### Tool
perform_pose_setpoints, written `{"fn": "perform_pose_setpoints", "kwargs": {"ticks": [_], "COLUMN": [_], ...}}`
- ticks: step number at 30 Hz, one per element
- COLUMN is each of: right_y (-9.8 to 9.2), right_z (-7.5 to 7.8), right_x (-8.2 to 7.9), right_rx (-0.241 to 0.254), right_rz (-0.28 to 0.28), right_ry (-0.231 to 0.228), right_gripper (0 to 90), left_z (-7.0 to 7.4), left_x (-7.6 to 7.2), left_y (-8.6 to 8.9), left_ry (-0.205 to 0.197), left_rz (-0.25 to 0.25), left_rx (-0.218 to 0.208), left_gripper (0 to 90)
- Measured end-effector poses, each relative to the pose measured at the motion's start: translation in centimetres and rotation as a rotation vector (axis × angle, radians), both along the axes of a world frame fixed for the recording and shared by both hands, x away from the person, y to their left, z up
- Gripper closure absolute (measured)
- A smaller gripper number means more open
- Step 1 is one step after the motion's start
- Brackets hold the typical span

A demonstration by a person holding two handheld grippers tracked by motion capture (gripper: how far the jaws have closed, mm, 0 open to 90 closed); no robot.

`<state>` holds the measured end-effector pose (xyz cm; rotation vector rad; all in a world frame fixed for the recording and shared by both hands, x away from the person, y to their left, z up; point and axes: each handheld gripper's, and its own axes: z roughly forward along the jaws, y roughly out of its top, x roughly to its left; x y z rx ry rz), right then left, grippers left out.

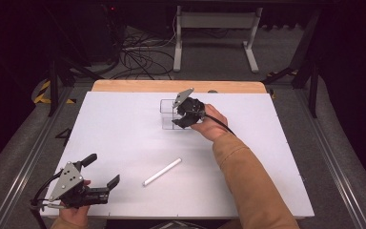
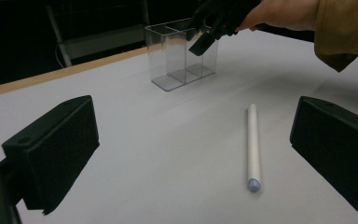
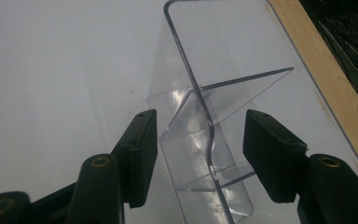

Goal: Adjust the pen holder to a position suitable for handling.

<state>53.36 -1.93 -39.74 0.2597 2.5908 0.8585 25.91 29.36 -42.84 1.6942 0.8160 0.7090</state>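
we see the right gripper (image 1: 183, 114) half open astride a wall of the clear box (image 1: 167, 113) near the far edge; pads apart from it. left gripper (image 1: 102, 170) wide, empty, near the chalk (image 1: 162, 171).

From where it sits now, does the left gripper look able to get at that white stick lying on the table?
Probably yes. The left gripper is open, and the white stick lies flat on bare table ahead, between its fingers' lines of sight. Nothing stands between; the right gripper is busy at the clear divided container beyond.

bare table around the white tube (image 1: 161, 172); clear divided box (image 1: 170, 113) well apart
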Motion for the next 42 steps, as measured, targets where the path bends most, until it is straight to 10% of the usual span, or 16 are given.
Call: {"fn": "perform_pose_setpoints", "kwargs": {"ticks": [29, 42], "right_y": [1.0, -0.4], "right_z": [-0.7, 1.8], "right_x": [-0.7, -3.0], "right_rx": [-0.148, -0.109], "right_rz": [0.088, 0.141], "right_ry": [-0.036, -0.016], "right_gripper": [78.3, 82.0], "left_z": [-0.1, -0.1], "left_x": [0.0, 0.2], "left_y": [0.0, -0.1], "left_ry": [0.005, 0.010], "left_rz": [-0.002, -0.004], "left_rx": [-0.008, -0.002], "left_gripper": [1.8, 1.9]}}
